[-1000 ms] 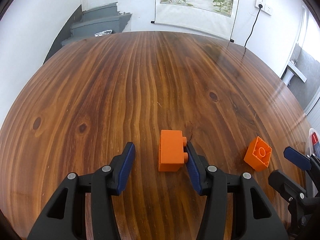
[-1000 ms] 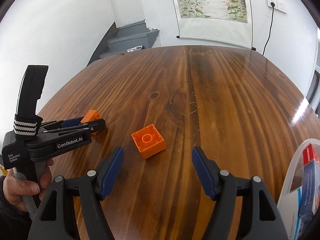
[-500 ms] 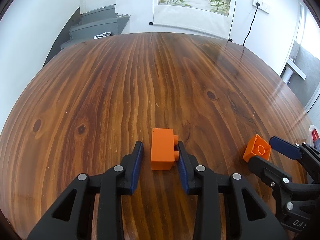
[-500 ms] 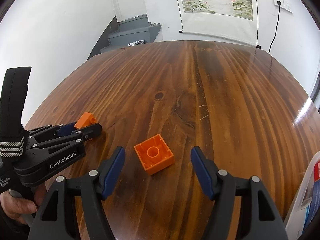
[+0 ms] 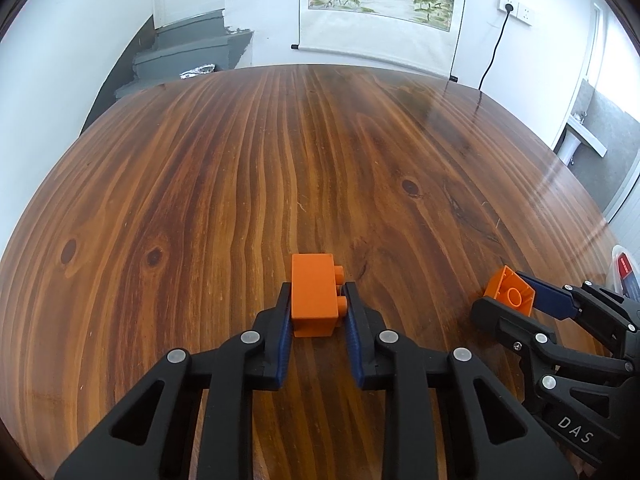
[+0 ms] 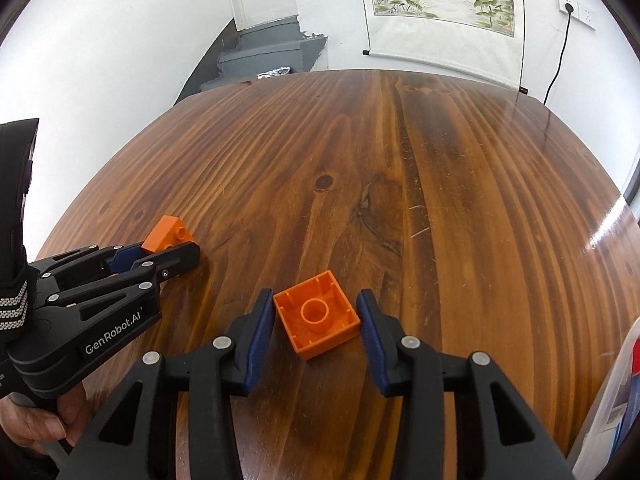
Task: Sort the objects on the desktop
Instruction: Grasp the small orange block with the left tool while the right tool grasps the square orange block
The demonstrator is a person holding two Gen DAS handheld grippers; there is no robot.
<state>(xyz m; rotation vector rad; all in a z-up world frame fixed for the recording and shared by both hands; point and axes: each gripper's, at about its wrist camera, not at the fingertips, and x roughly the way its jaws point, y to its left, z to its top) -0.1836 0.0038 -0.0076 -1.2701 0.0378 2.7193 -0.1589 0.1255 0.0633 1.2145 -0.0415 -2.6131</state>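
An oblong orange brick [image 5: 314, 296] lies on its side on the wooden table [image 5: 280, 160], studs pointing right. My left gripper [image 5: 316, 292] is closing, and its blue pads press on the brick's flat side and on its studs. The right wrist view shows the same gripper [image 6: 176, 248] and brick [image 6: 166, 232] at the left. A square orange brick [image 6: 318, 320] lies hollow side up between the fingers of my right gripper [image 6: 316, 300]. These jaws are closing too, with the pads touching the brick's corners. In the left wrist view this square brick [image 5: 510, 292] sits in the right gripper [image 5: 500, 292].
A clear container [image 6: 616, 400] holding printed packets stands at the table's right edge. A person's hand [image 6: 40, 424] holds the left gripper's handle. Grey steps [image 5: 188, 48] and a hanging scroll [image 5: 380, 0] lie beyond the far edge. Bare wood stretches ahead of both grippers.
Both grippers have narrowed from wide open. The left pads came in onto the oblong brick. The right gripper moved forward around the square brick and its pads reached the corners.
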